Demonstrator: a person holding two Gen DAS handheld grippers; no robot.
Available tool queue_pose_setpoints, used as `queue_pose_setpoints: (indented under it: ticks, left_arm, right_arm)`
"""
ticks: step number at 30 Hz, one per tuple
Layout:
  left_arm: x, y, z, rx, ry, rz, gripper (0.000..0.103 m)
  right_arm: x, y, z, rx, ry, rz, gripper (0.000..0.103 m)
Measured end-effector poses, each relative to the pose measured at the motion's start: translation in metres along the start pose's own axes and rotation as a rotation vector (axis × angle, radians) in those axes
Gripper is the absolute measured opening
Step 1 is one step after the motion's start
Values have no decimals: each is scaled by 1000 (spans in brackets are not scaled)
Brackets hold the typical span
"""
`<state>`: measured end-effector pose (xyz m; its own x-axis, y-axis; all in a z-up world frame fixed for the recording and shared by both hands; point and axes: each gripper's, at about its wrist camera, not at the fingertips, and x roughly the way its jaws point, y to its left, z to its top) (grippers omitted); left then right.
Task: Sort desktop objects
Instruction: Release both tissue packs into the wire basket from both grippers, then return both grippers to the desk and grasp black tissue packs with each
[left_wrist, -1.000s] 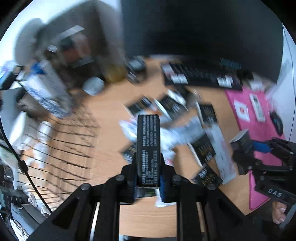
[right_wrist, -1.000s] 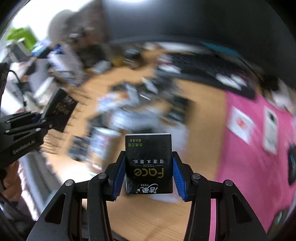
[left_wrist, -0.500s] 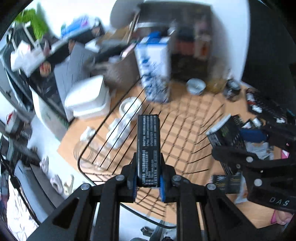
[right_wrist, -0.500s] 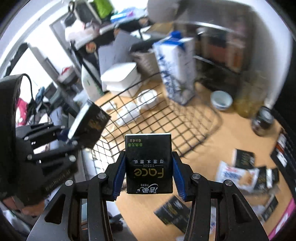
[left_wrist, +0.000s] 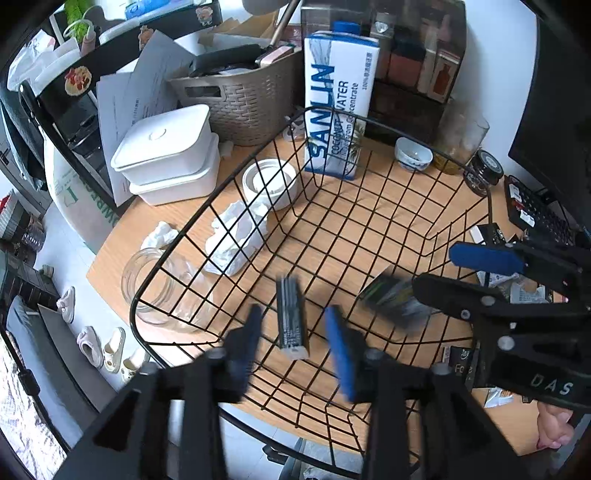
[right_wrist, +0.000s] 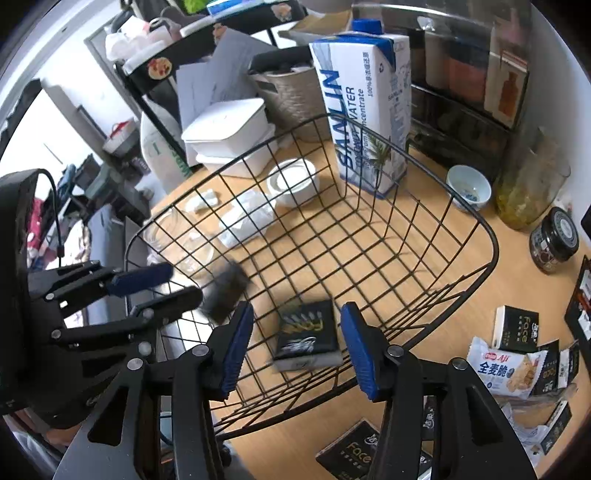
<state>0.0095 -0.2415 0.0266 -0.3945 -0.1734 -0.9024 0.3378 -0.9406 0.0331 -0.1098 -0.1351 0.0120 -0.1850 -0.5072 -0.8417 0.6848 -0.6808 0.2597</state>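
Two hand-held claws hang above a black wire basket (left_wrist: 369, 229) on a wooden desk. The left gripper (left_wrist: 291, 343) is opening, and a slim black tissue pack (left_wrist: 291, 317) falls free between its blue pads, touching neither. The right gripper (right_wrist: 297, 347) is opening too, dropping a second glossy black pack (right_wrist: 308, 339) into the basket. This looks like the release step; next, both likely return to the packs (right_wrist: 517, 328) lying right of the basket.
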Motion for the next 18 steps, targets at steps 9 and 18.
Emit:
queue_pose_setpoints:
  ticks: [9,18]
  left_arm:
    - [-44,-33,-2,53,-85,-7,60]
    - [-68,-165,-39,314,-57,-173,60]
  right_arm:
    - [-81,-21,-23,6,-106,-59,56]
    - [-162,-126,-152,270,-91,-268,64]
